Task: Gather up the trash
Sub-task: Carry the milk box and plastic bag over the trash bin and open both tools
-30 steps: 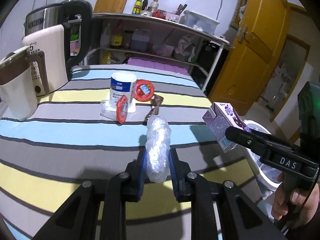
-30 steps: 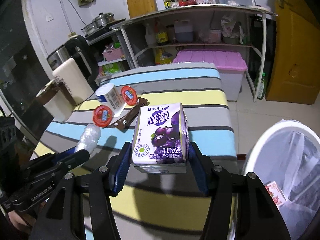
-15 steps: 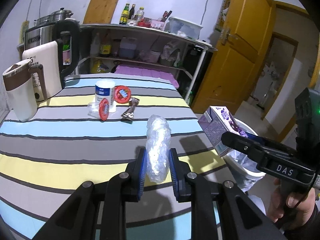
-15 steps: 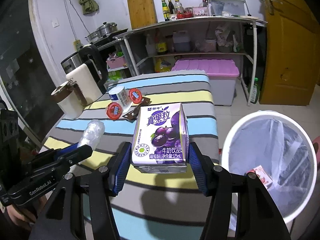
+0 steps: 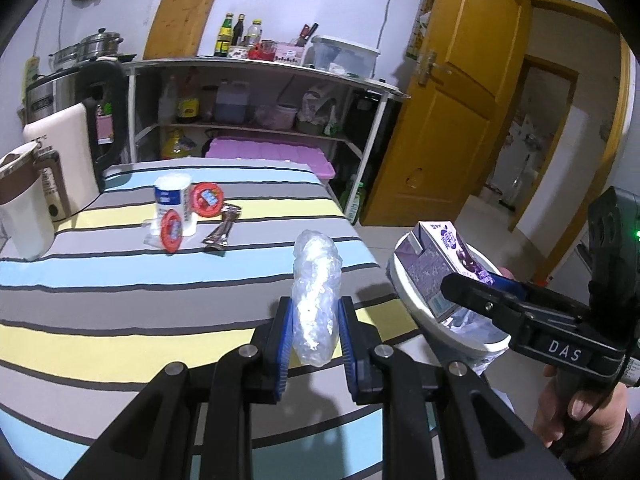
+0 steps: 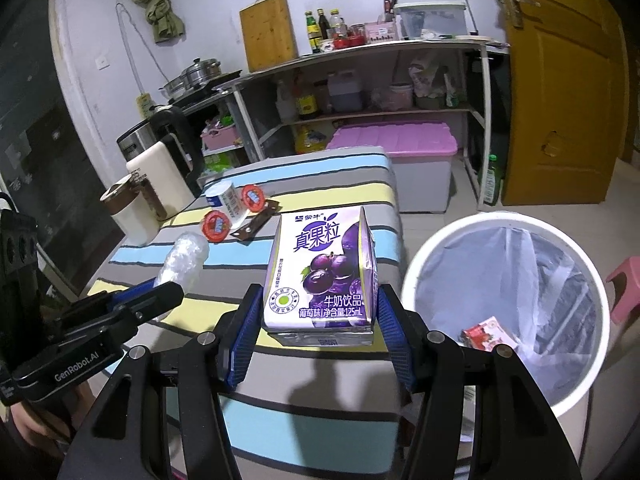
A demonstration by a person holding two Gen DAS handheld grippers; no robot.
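Note:
My left gripper (image 5: 314, 320) is shut on a crumpled clear plastic bottle (image 5: 316, 280), held upright above the striped table's near right corner. My right gripper (image 6: 320, 316) is shut on a purple grape milk carton (image 6: 320, 272), held over the table's edge next to the white trash bin (image 6: 436, 256). The bin has a clear liner and a red wrapper (image 6: 482, 330) inside. In the left wrist view the carton (image 5: 436, 264) hangs in front of the bin's rim (image 5: 404, 300). On the table lie a white cup (image 5: 172, 196), two red lids (image 5: 170, 232) and a brown wrapper (image 5: 222, 232).
Kettles (image 5: 52, 176) stand at the table's left edge. Behind the table is a metal shelf (image 5: 260, 68) with bottles and a pink storage box (image 6: 396, 140). An orange door (image 5: 440, 120) is at the right. A pink stool (image 6: 626, 288) sits beyond the bin.
Both grippers have drawn back and to the right from the table's middle, with their loads. The bin has come fully into the right wrist view and the carton is now beside it.

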